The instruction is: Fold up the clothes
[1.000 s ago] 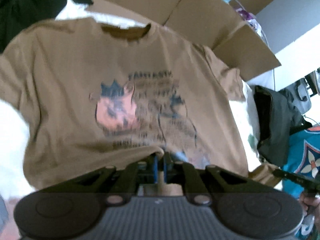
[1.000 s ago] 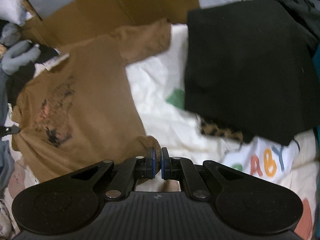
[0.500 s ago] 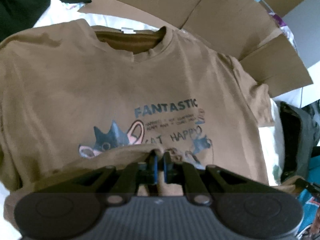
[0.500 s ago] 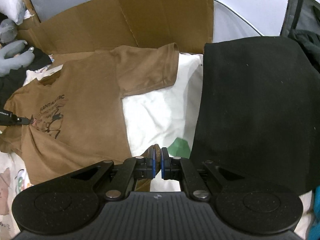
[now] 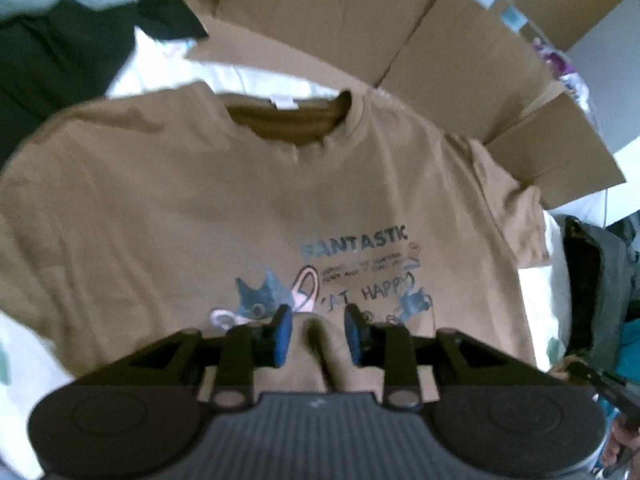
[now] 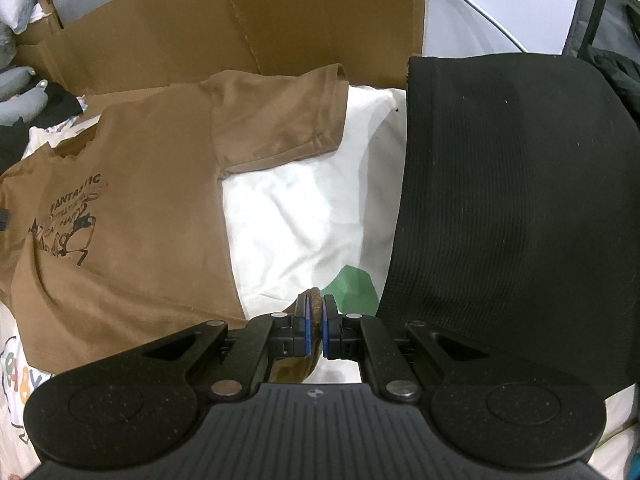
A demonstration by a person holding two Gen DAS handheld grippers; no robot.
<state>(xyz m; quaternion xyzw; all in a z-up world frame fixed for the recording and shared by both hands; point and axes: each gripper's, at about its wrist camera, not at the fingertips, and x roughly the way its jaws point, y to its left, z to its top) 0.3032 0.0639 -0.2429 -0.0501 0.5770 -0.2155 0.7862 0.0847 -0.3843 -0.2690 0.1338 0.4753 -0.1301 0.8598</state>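
**Inspector:** Tongs first, please. How do they stand?

**Operator:** Left tongs (image 5: 318, 334) are opening as I speak. A soft ridge of the brown T-shirt (image 5: 224, 200) stands between the blue pads (image 5: 282, 334), and the pads no longer press it. Right tongs (image 6: 313, 330) are clamped tight on a rolled bit of brown hem.

**Inspector:** Why hold it that way?

**Operator:** My reading: both tongs took the bottom hem to spread the shirt flat, face up, before folding. The left is letting its corner go where it should lie; the right keeps tension so the cloth does not bunch.

**Inspector:** Where does the shirt lie?

**Operator:** In the left wrist view it fills the middle, collar at 12 o'clock with a white label (image 5: 285, 101), the cat print (image 5: 260, 302) just above the tongs. In the right wrist view it runs from 8 to 11 o'clock, one sleeve (image 6: 280, 116) spread toward 12.

**Inspector:** Materials?

**Operator:** Thin matte jersey, limp, lightly creased, with a ribbed neckband. It lies on a crumpled white sheet (image 6: 296, 216) with a green patch (image 6: 352, 286). At 3 o'clock lies a black ribbed knit garment (image 6: 512, 208), heavier, laid flat. Stiff cardboard flaps (image 6: 240, 24) stand behind.
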